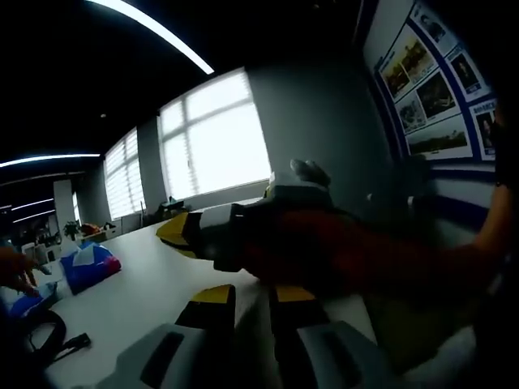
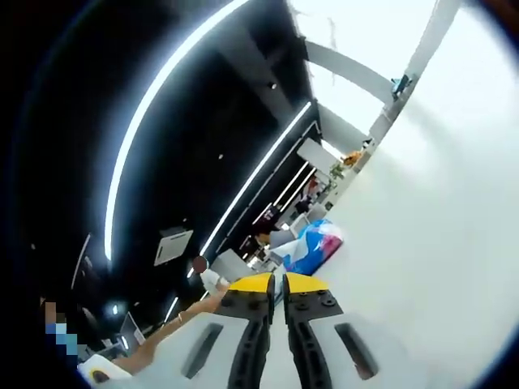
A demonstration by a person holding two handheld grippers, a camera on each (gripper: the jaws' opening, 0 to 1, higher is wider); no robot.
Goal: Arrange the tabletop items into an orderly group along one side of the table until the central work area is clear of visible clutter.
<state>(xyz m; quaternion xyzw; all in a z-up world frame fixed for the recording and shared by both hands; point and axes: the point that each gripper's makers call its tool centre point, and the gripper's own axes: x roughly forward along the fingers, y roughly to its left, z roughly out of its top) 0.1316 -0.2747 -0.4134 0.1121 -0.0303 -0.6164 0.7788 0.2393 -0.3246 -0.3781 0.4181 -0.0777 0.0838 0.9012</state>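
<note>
In the left gripper view, the left gripper (image 1: 247, 298) stood with its yellow-tipped jaws slightly parted and empty above the white table (image 1: 154, 292). The right gripper (image 1: 190, 231) crossed in from 3 o'clock; its jaw state could not be told there. A blue and pink package (image 1: 89, 266) lay at 9 o'clock, a black strap (image 1: 49, 340) at 8 o'clock. In the right gripper view, the right gripper (image 2: 277, 285) had its jaws closed on nothing, the package (image 2: 315, 247) at 12 o'clock beyond them.

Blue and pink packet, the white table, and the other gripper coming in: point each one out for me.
blue and pink packet (image 1: 91, 266), left gripper view, its top face.
white table (image 1: 154, 296), left gripper view, bare surface.
right gripper (image 1: 174, 230), left gripper view, yellow jaw tips.
</note>
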